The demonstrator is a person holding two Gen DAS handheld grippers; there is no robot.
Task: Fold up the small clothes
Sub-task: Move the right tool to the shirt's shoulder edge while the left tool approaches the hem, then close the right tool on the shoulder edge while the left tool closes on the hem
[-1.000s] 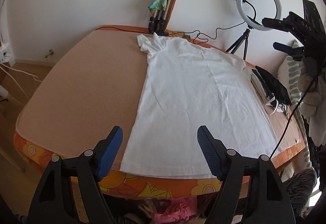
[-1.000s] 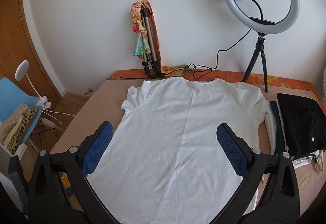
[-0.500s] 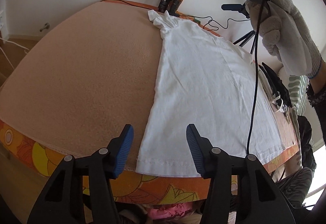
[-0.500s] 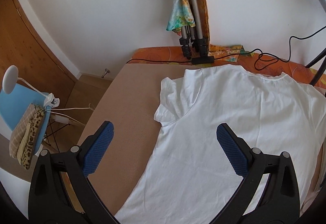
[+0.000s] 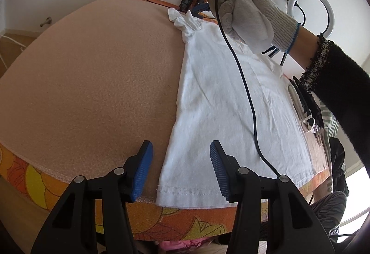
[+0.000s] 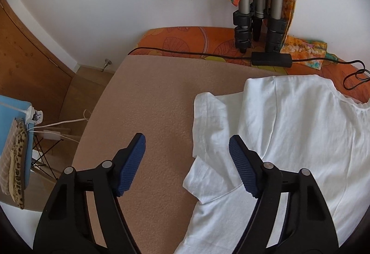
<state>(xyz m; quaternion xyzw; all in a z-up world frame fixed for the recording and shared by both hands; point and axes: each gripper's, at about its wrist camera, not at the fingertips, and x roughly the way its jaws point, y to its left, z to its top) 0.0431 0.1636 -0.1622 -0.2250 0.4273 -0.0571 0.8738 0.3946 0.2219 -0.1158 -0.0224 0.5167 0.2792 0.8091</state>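
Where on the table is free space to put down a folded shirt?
The tan mat is bare left of the T-shirt, from the near edge back to the cable. It is crowded beyond the shirt's other side, where dark clothes lie, and behind by the tripod.

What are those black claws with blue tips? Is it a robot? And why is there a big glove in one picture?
It's not a robot. A person holds a grabber tool in each hand, and each tool has a small camera looking out along its two fingers.

One picture comes from the left gripper. It is open over the bottom hem of a white T-shirt, which lies flat on a tan blanket. The gloved hand you see there holds the other tool.

The other picture comes from the right gripper. It is open too, right by the shirt's crumpled sleeve.

Neither tool holds anything yet. A folded tripod stands by the wall.
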